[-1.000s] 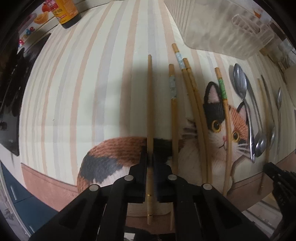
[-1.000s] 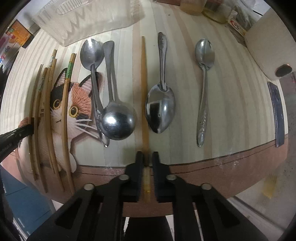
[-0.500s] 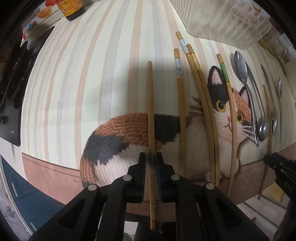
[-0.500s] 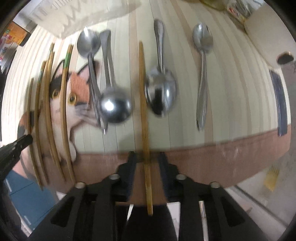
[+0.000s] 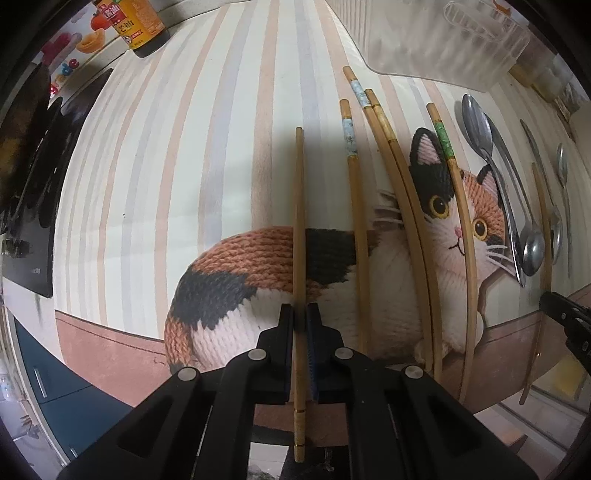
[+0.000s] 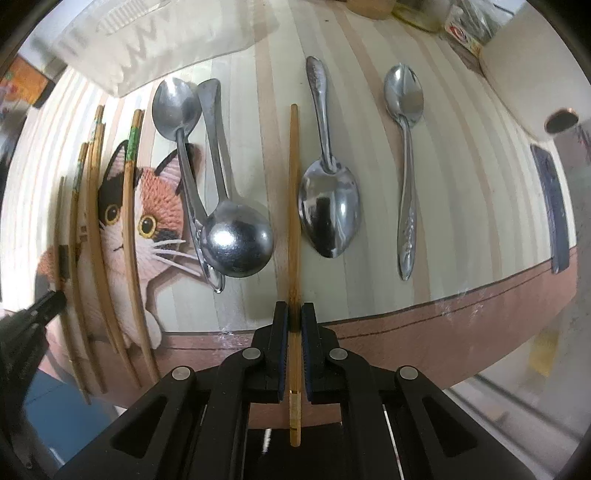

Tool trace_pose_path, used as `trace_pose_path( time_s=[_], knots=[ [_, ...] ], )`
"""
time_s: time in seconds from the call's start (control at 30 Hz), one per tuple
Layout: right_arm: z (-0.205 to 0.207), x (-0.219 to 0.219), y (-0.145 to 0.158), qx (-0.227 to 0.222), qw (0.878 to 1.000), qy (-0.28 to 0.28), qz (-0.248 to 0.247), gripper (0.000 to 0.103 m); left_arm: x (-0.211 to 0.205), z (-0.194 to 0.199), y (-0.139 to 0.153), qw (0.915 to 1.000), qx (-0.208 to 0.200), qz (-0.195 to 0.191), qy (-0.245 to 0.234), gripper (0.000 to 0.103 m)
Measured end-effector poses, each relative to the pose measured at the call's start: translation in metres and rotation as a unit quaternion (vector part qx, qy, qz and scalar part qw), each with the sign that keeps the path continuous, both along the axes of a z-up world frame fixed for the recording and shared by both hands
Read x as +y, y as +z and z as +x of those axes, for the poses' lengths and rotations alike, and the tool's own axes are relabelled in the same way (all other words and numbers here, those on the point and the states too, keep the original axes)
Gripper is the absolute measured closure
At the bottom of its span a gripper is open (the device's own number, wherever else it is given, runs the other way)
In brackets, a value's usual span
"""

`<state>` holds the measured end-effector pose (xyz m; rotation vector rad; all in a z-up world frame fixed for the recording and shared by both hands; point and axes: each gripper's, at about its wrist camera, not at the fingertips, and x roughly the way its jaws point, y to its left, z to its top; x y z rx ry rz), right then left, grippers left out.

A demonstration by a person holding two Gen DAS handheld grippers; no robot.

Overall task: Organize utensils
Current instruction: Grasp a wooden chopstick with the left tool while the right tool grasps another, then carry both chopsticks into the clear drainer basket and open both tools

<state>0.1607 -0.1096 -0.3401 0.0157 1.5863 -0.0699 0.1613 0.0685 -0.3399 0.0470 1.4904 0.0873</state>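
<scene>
My left gripper is shut on a plain wooden chopstick that points away over the cat-print mat. Several more chopsticks lie on the mat to its right. My right gripper is shut on another wooden chopstick, held between spoons. A round-bowled spoon and a second spoon lie left of it; two spoons lie right. The right gripper's tip shows at the left wrist view's right edge.
A clear plastic utensil tray stands at the back of the mat, also in the right wrist view. A yellow-labelled bottle stands far left. A dark flat device lies at the right. The table edge runs just below both grippers.
Both grippers have lifted and drawn back a little with their chopsticks. The right gripper's jaws looked slightly apart half a second ago and now clamp the chopstick.
</scene>
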Motion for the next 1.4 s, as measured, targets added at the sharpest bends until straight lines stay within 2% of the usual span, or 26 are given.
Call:
trace_pose_path(
  time_s=[0.17, 0.47, 0.67, 0.83, 1.0, 1.13, 1.27, 1.4],
  knots=[
    [-0.005, -0.006, 0.011, -0.012, 1.000, 0.004, 0.017, 0.096, 0.004, -0.007, 0.011, 0.9999, -0.010, 0.009, 0.006, 0.099],
    [-0.009, -0.015, 0.051, -0.047, 0.998, -0.002, 0.047, 0.096, 0.004, -0.011, 0.040, 0.9993, -0.031, 0.011, 0.018, 0.099],
    [0.005, -0.023, 0.083, -0.073, 0.995, -0.004, 0.062, 0.096, 0.007, -0.004, 0.079, 0.9974, -0.067, -0.002, 0.027, 0.099],
    [0.022, -0.021, 0.119, -0.100, 0.992, 0.001, 0.075, 0.096, 0.004, 0.016, 0.125, 0.9940, -0.105, -0.027, 0.015, 0.099],
    [0.057, -0.014, 0.162, -0.139, 0.986, 0.012, 0.093, 0.096, -0.006, 0.054, 0.179, 0.9860, -0.151, -0.069, -0.008, 0.099],
    [0.101, -0.009, 0.184, -0.163, 0.980, 0.022, 0.116, 0.096, -0.009, 0.099, 0.201, 0.9801, -0.162, -0.114, -0.013, 0.099],
    [0.156, -0.004, 0.194, -0.165, 0.976, 0.022, 0.139, 0.096, -0.012, 0.157, 0.207, 0.9769, -0.151, -0.151, 0.004, 0.099],
    [0.219, 0.007, 0.181, -0.153, 0.975, 0.035, 0.155, 0.096, -0.010, 0.214, 0.193, 0.9741, -0.121, -0.188, 0.030, 0.099]
  ],
)
